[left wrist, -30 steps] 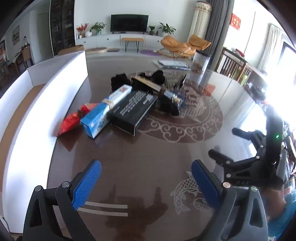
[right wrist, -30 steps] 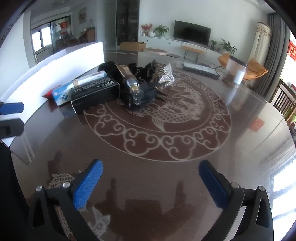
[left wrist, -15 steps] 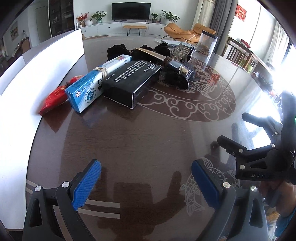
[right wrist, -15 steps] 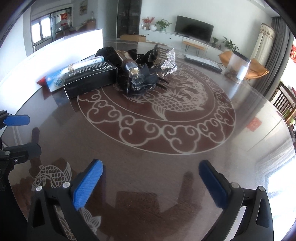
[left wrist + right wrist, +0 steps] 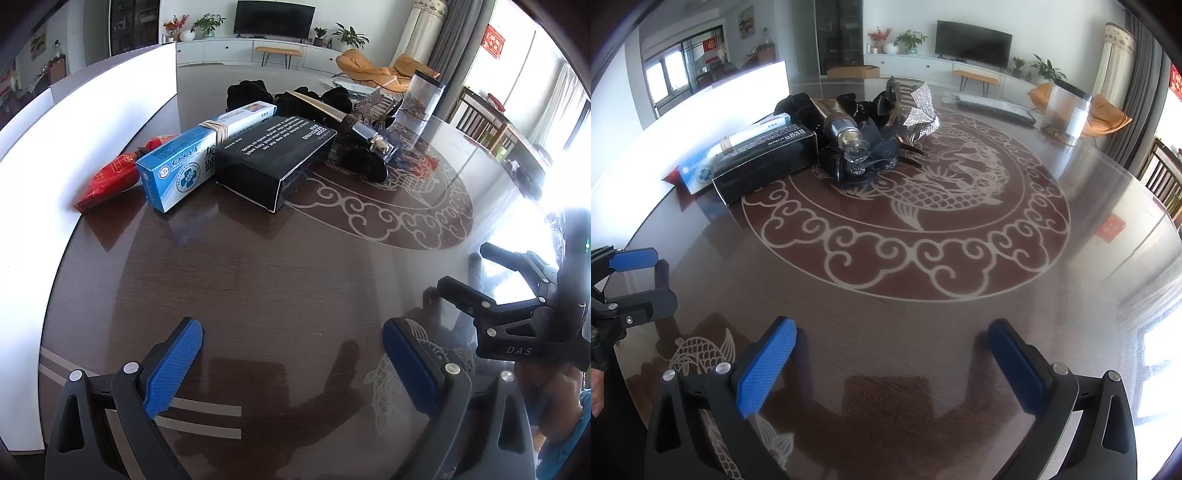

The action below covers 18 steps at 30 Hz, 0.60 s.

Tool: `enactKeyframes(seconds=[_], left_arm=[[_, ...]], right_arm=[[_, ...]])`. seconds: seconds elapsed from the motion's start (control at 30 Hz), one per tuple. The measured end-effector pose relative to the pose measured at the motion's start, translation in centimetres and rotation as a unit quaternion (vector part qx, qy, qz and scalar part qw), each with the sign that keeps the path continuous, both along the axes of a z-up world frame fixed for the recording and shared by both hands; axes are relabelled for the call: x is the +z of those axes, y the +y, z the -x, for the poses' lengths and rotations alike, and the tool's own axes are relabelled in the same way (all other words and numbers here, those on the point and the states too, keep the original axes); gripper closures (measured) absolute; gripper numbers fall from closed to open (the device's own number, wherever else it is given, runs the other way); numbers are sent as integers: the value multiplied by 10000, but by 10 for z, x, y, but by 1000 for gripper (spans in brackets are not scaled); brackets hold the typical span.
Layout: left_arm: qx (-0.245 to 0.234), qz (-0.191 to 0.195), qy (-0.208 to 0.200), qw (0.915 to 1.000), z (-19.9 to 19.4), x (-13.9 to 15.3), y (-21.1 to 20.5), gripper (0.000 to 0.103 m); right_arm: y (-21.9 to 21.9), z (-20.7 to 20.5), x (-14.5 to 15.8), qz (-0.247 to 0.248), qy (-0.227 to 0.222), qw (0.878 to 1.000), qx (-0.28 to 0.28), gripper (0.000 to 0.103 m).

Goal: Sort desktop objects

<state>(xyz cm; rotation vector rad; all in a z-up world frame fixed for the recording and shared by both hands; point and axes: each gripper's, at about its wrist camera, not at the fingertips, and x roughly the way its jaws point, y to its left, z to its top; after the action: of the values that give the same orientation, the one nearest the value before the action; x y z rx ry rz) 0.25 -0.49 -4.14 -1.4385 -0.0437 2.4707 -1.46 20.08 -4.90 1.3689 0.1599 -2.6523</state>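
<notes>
Left wrist view: I had the left gripper (image 5: 291,354) spread wide and empty above bare tabletop (image 5: 258,266), and the right gripper (image 5: 890,354) equally spread, holding nothing. I judged both were poised short of the pile so I could choose a first pick. The clutter to sort lay at the far left of the table, well apart from both tools. There I counted one black box (image 5: 273,155), one blue-and-white carton (image 5: 192,162) touching its left side, and one red packet (image 5: 110,181) beyond that against the white board (image 5: 92,122). Behind lay one gold-and-silver bottle (image 5: 354,122) across dark hair accessories too tangled to count. One clear canister (image 5: 421,99) stood far right.
</notes>
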Motion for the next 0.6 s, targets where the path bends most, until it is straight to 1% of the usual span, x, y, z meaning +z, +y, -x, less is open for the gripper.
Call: enactKeyframes(seconds=[0.13,0.23,0.6], left_arm=[[-4,9,6,10000,1,0,1,3],[5,-63,17,10000,1,1,-1,3],[115,-199,314,9992,-2,11,-6,3]], right_arm=[[1,1,0,56,-31,10000,-6,0],[1,1,0,52,-30,10000,-8,0],[1,1,0,52,-31,10000,-6,0]])
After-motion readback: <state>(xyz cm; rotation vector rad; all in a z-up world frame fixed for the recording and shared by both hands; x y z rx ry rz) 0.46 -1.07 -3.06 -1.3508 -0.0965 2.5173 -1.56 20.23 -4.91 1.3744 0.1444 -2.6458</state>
